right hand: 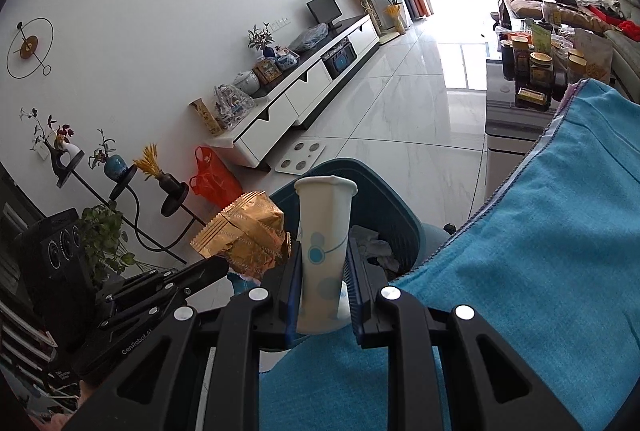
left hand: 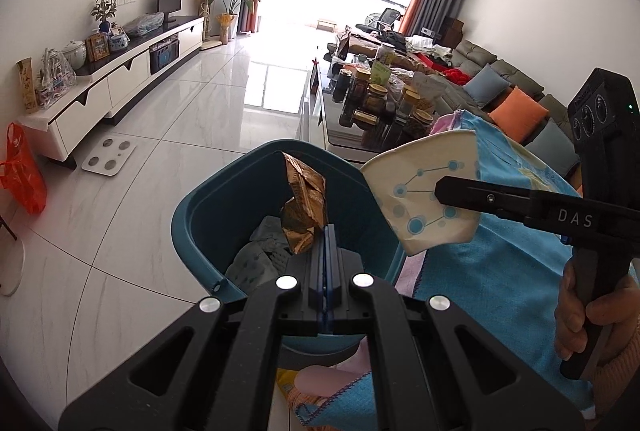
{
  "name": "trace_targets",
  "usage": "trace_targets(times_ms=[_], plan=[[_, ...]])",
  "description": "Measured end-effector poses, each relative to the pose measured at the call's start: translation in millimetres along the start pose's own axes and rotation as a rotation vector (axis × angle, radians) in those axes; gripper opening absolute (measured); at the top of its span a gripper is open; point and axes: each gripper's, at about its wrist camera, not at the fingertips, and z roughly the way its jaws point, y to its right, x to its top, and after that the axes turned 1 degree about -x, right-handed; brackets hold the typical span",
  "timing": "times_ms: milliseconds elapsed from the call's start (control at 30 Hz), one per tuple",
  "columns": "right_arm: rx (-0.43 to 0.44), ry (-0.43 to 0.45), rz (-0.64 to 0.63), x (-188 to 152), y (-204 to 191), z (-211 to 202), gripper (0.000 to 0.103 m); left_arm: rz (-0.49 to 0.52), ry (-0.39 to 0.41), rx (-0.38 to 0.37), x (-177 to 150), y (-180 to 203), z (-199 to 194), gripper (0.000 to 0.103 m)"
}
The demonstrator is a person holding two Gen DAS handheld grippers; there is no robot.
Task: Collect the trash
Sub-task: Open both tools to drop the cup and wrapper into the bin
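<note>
My left gripper (left hand: pixel 326 231) is shut on a crumpled gold foil wrapper (left hand: pixel 305 207) and holds it over the open teal trash bin (left hand: pixel 188 219). The bin holds crumpled pale tissues (left hand: pixel 256 255). My right gripper (right hand: pixel 323 251) is shut on a squashed white paper cup (right hand: pixel 322 231) with blue dots, held above the bin's rim (right hand: pixel 408 207). In the left wrist view the cup (left hand: pixel 424 191) hangs at the bin's right edge. In the right wrist view the wrapper (right hand: pixel 244 235) sits left of the cup.
A blue towel (right hand: pixel 540 251) covers the surface at the right of the bin. A coffee table (left hand: pixel 336 135) with several jars stands behind it, with a sofa beyond. A white scale (left hand: pixel 108 155), an orange bag (left hand: pixel 22 171) and a TV cabinet (left hand: pixel 120 83) are at left.
</note>
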Motion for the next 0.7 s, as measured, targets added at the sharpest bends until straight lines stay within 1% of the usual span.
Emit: trace_targets(times_ms=[233,467,500,533,567,700], plan=[[-0.022,-0.046,0.003,4,-5,22,0.020,-0.009,-0.032,0.027,0,-5,20,0.001],[-0.038,-0.083,0.011,8,-9,38,0.024,-0.019,-0.054,0.040,-3,-6,36,0.002],[-0.038,-0.087,0.011,8,-9,39,0.024,-0.021,-0.055,0.039,-3,-7,37,0.003],[-0.040,-0.088,0.014,8,-8,39,0.026,-0.025,-0.059,0.040,-3,-8,39,0.007],[-0.038,-0.089,0.016,7,-8,40,0.028,-0.030,-0.063,0.042,-3,-9,41,0.008],[-0.036,-0.082,0.015,7,-7,35,0.028,-0.043,-0.060,0.034,-4,-9,42,0.010]])
